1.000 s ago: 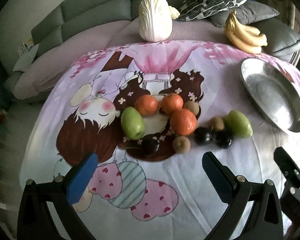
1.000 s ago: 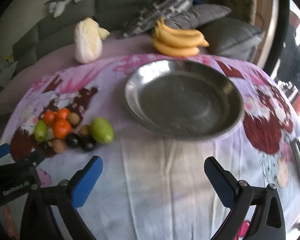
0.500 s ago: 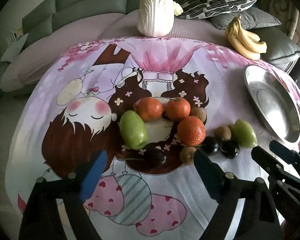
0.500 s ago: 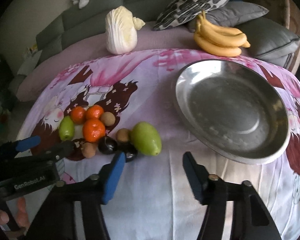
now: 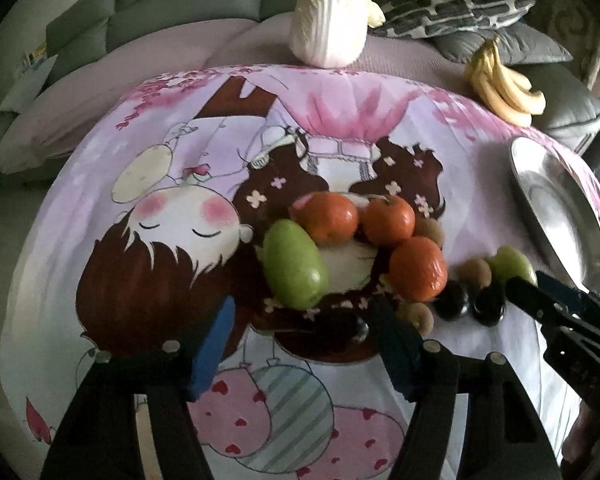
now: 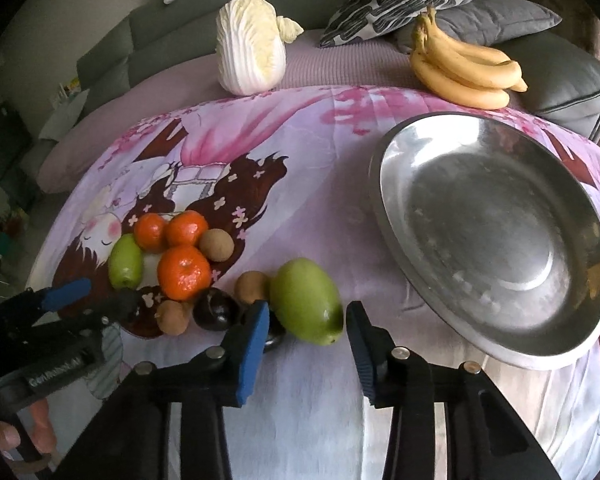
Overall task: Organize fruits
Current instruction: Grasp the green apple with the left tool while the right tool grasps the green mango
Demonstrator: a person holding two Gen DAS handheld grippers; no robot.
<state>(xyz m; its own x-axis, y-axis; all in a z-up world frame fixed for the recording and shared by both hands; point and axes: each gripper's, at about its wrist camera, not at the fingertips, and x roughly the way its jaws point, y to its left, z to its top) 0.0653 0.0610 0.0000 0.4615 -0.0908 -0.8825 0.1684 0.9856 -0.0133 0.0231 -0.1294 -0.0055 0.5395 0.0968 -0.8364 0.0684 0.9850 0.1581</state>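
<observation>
A pile of fruit lies on the cartoon-print cloth: three oranges (image 5: 418,268), two green mangoes, brown longans (image 5: 476,272) and dark plums (image 5: 452,300). My left gripper (image 5: 302,320) hovers over the pile's near edge, jaws closing. A dark plum (image 5: 340,326) sits between its fingers, with the left green mango (image 5: 294,264) just beyond. My right gripper (image 6: 306,340) is closing around the right green mango (image 6: 306,300). Thin gaps still show at both pads. The steel plate (image 6: 500,320) on the right holds nothing.
A Chinese cabbage (image 6: 252,60) and a bunch of bananas (image 6: 464,72) lie at the far edge, before a grey sofa with cushions (image 6: 404,0). A person's fingers (image 6: 4,436) hold the left gripper (image 6: 96,300) at lower left.
Both grippers have come forward and down to the fruit pile while their jaws narrowed. The right one swung left from the plate to the right green mango.
</observation>
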